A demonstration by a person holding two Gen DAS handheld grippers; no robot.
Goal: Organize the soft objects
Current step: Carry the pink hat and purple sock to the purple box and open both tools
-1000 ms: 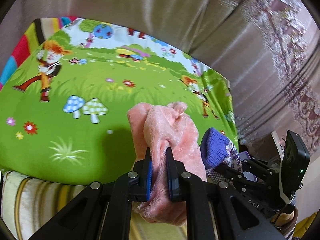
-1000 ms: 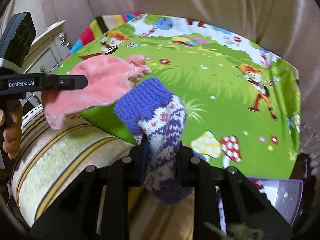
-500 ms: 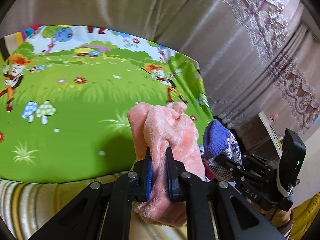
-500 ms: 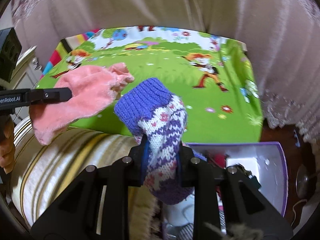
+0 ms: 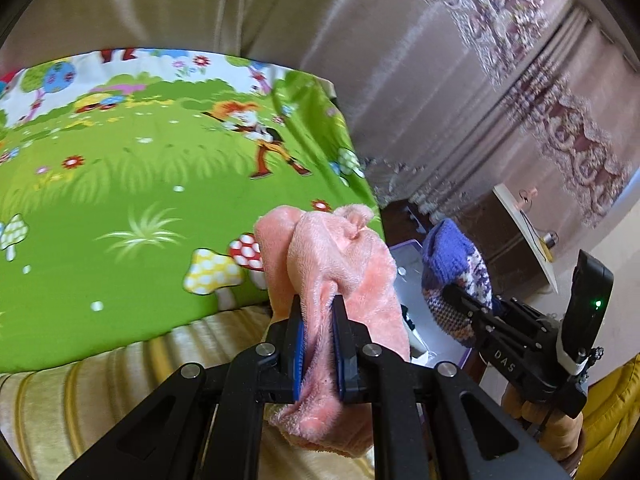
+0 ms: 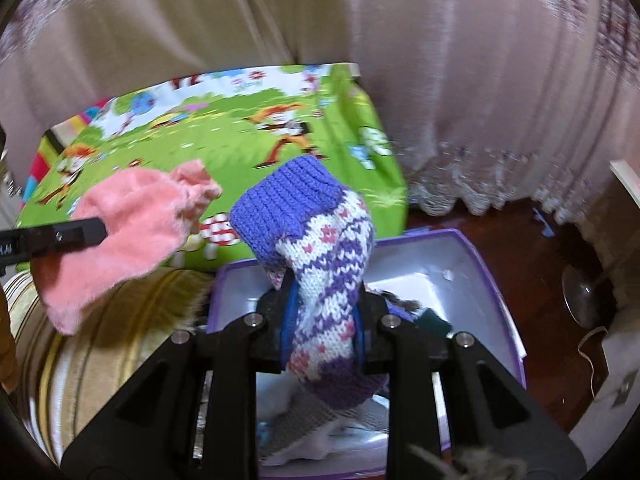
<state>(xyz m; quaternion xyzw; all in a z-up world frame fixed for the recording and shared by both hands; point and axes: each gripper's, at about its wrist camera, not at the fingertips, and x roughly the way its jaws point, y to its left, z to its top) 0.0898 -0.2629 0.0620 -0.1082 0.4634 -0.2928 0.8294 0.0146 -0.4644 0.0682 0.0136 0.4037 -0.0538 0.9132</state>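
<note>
My left gripper (image 5: pixel 317 312) is shut on a fluffy pink cloth (image 5: pixel 336 264), which hangs over the striped edge of the bed. That pink cloth (image 6: pixel 132 220) also shows at the left of the right wrist view. My right gripper (image 6: pixel 323 300) is shut on a knitted sock (image 6: pixel 320 248) with a blue cuff and a purple, white and pink pattern. It hangs above a white box with a purple rim (image 6: pixel 472 248). In the left wrist view the knitted sock (image 5: pixel 456 264) sits to the right of the pink cloth, and the box's purple rim (image 5: pixel 404 246) peeks out behind.
A green cartoon blanket (image 5: pixel 132 184) with mushrooms covers the bed. The box holds several soft items (image 6: pixel 320 432). Beige curtains (image 6: pixel 360 40) hang behind, with dark wooden floor (image 6: pixel 528 248) to the right. A hand (image 5: pixel 548 420) grips the right tool's handle.
Both grippers have swung right along the bed with their cloths still gripped. The white box has come fully into the right wrist view, under the knitted sock.
</note>
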